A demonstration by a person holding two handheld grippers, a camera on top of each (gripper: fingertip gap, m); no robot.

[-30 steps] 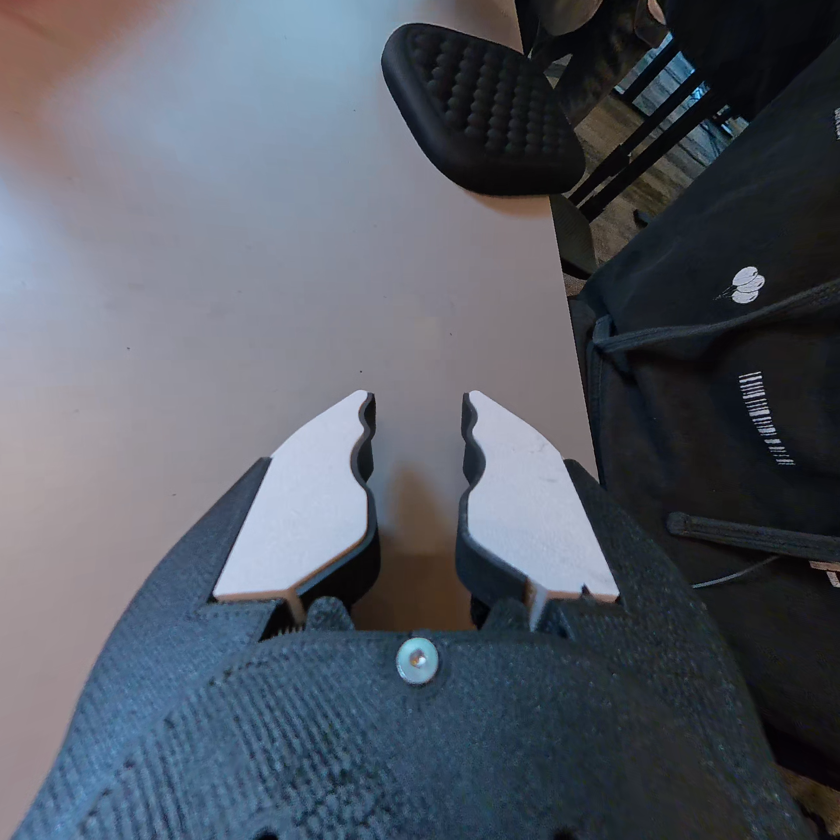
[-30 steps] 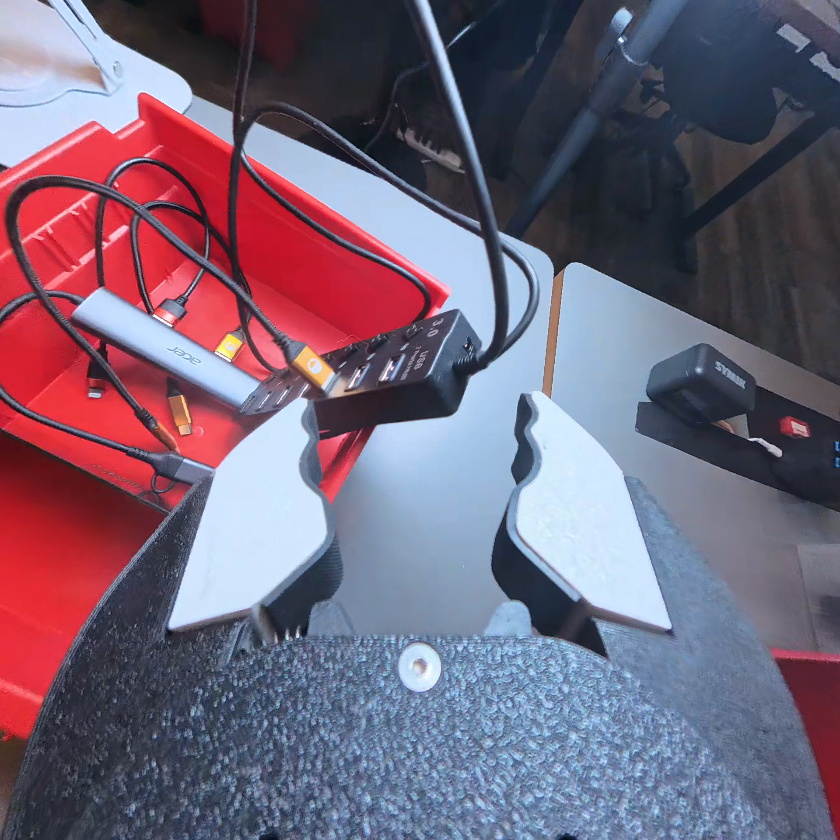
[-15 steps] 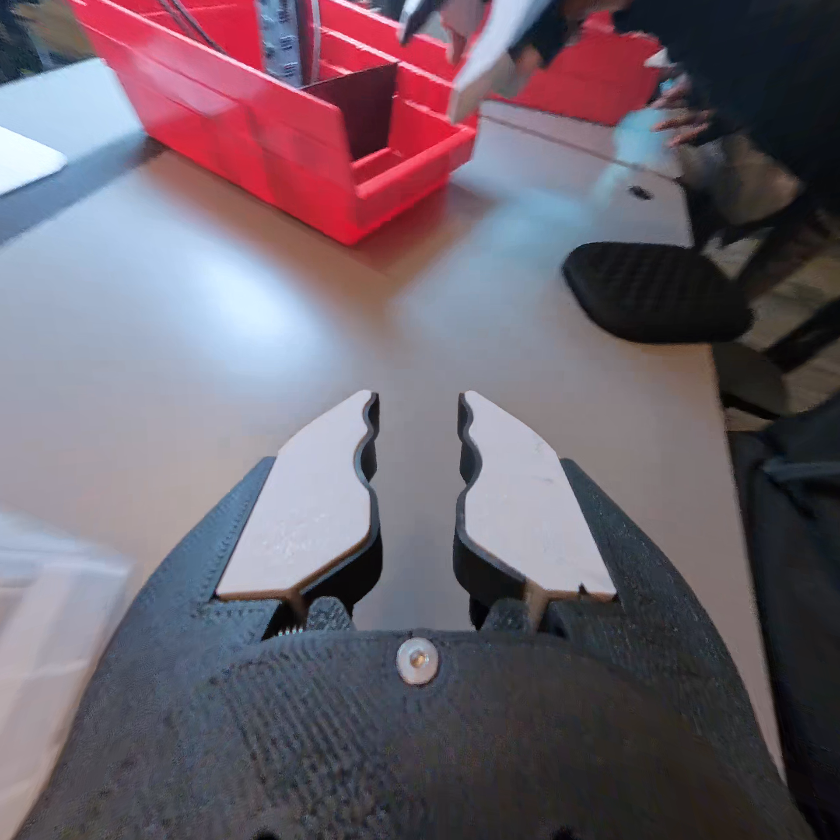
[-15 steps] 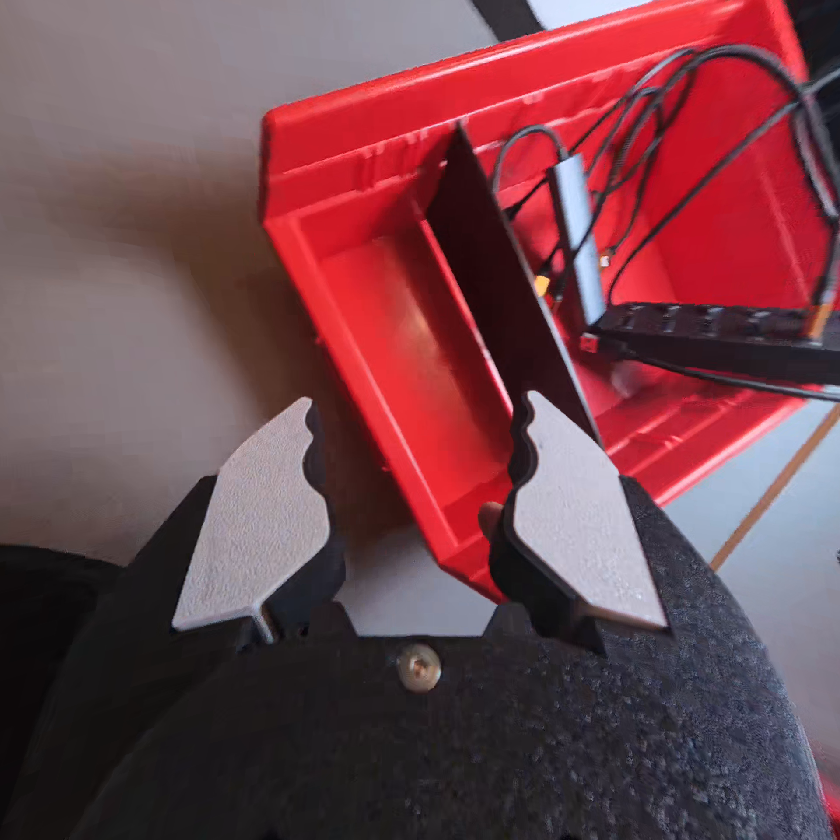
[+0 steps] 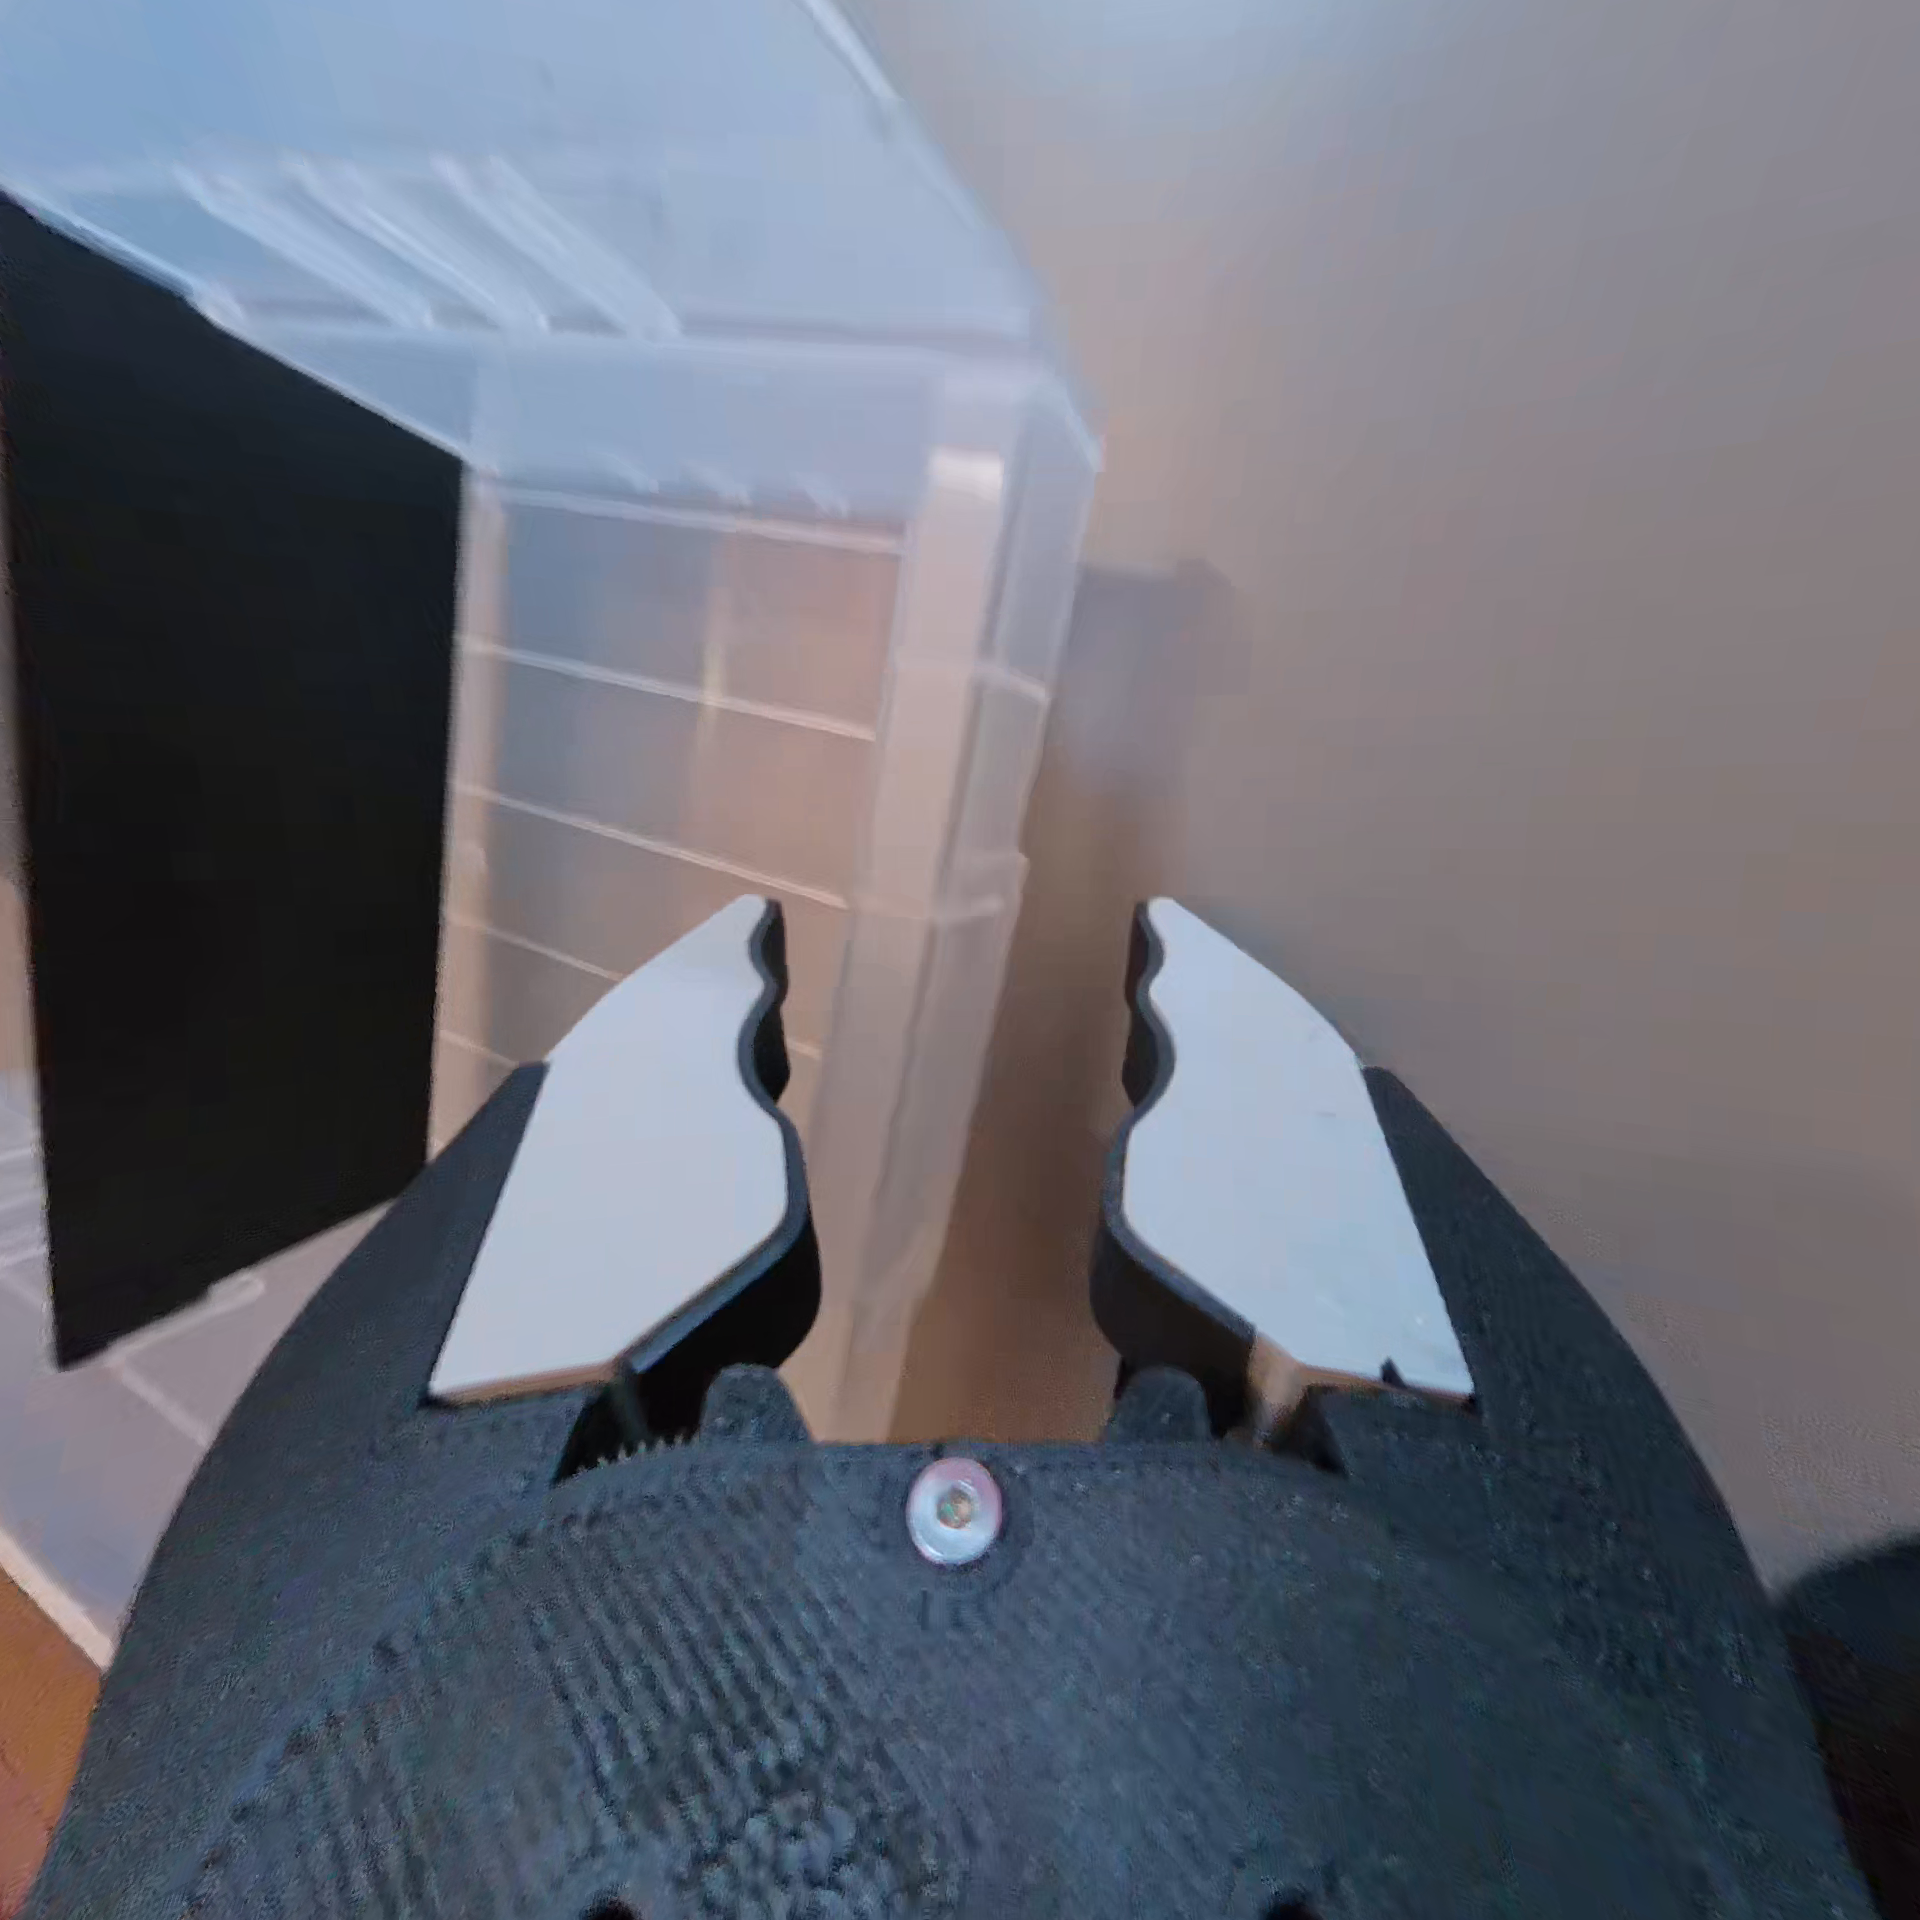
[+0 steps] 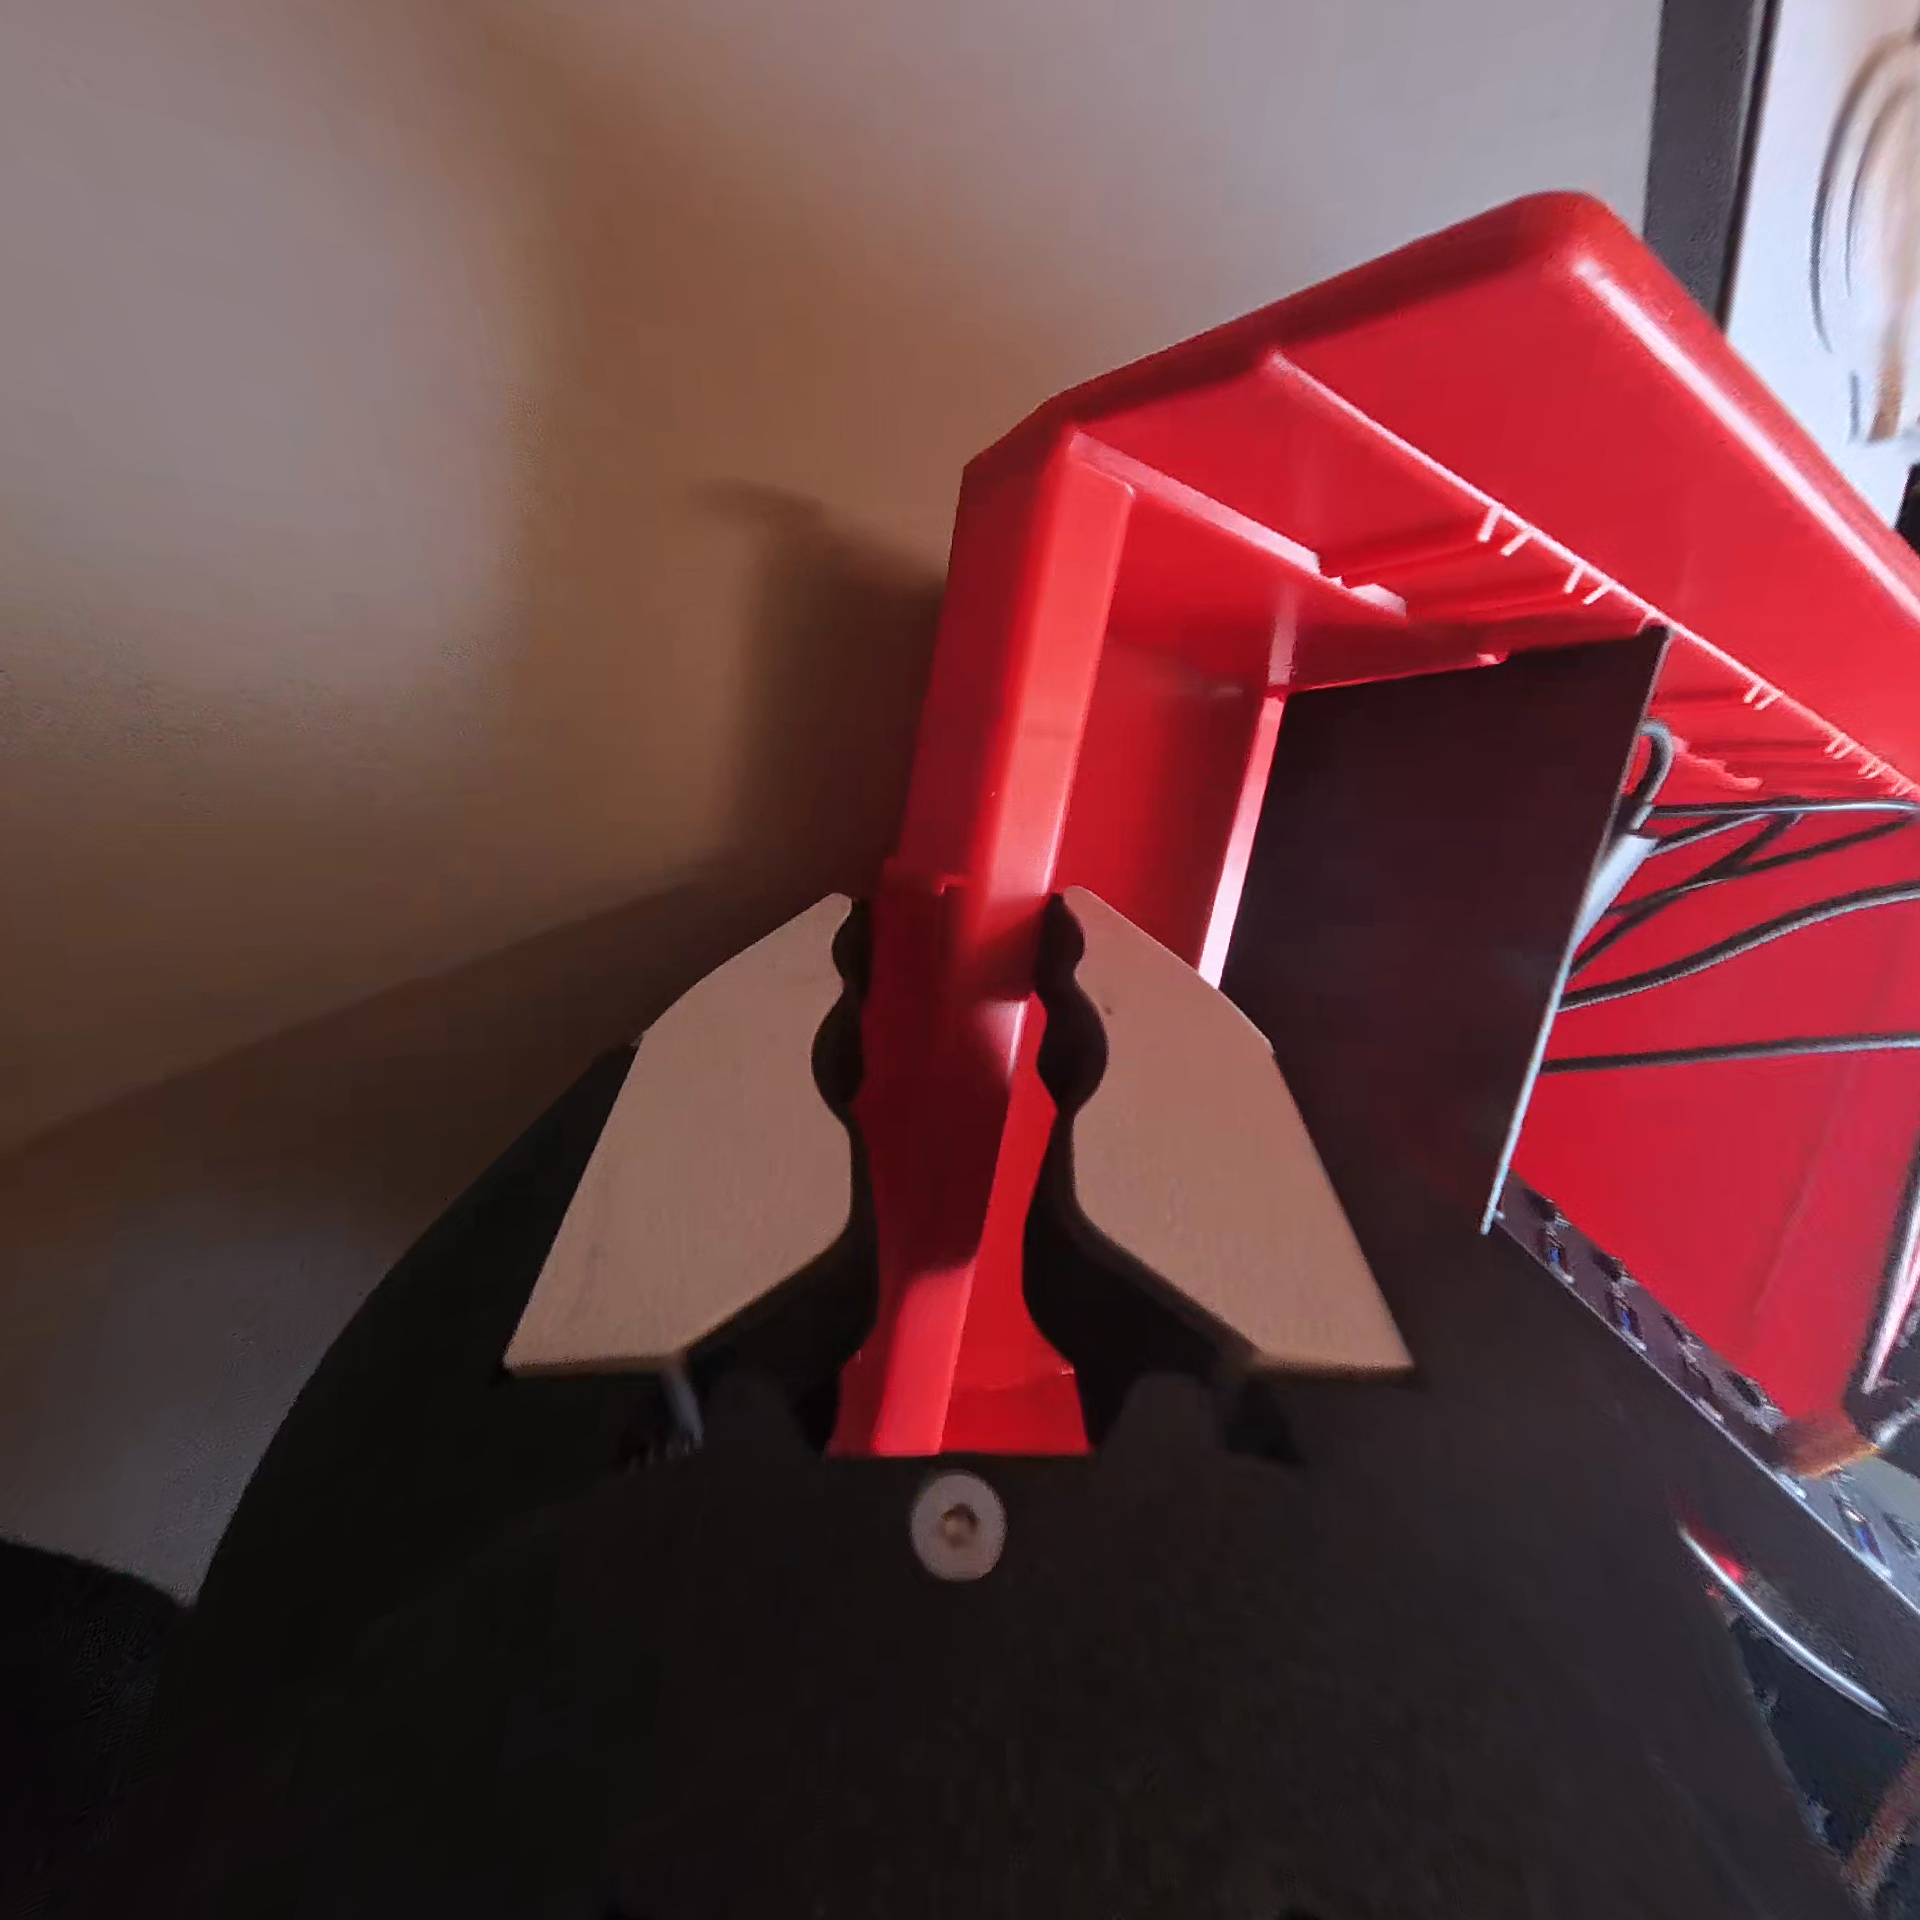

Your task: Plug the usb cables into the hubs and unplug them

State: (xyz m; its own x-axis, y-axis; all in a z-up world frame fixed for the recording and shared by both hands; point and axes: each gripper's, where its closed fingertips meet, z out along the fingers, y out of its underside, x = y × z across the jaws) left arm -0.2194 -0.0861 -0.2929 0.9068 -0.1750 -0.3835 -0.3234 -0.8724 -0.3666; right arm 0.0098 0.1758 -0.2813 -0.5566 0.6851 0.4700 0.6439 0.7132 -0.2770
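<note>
My right gripper (image 6: 954, 904) is shut on the end wall of a red bin (image 6: 1455, 416), with one finger outside and one inside. A black divider (image 6: 1434, 883) stands in the bin. Behind it lie black usb cables (image 6: 1714, 935) and a dark hub (image 6: 1642, 1320) with blue ports, partly hidden. My left gripper (image 5: 956, 914) is open and empty. Its fingers straddle the corner wall of a clear plastic bin (image 5: 727, 468) that holds a black divider (image 5: 229, 779). No cable or hub shows in the left wrist view.
Both bins stand on a pale grey table (image 5: 1507, 520), which also shows in the right wrist view (image 6: 416, 416). A dark rounded object (image 5: 1849, 1683) sits at the lower right of the left wrist view. The left gripper's tips are roughly 35 cm from the right gripper's.
My right gripper moved onto the red bin's end wall and closed on it. My left gripper swung from the bare table to the clear bin and opened wider.
</note>
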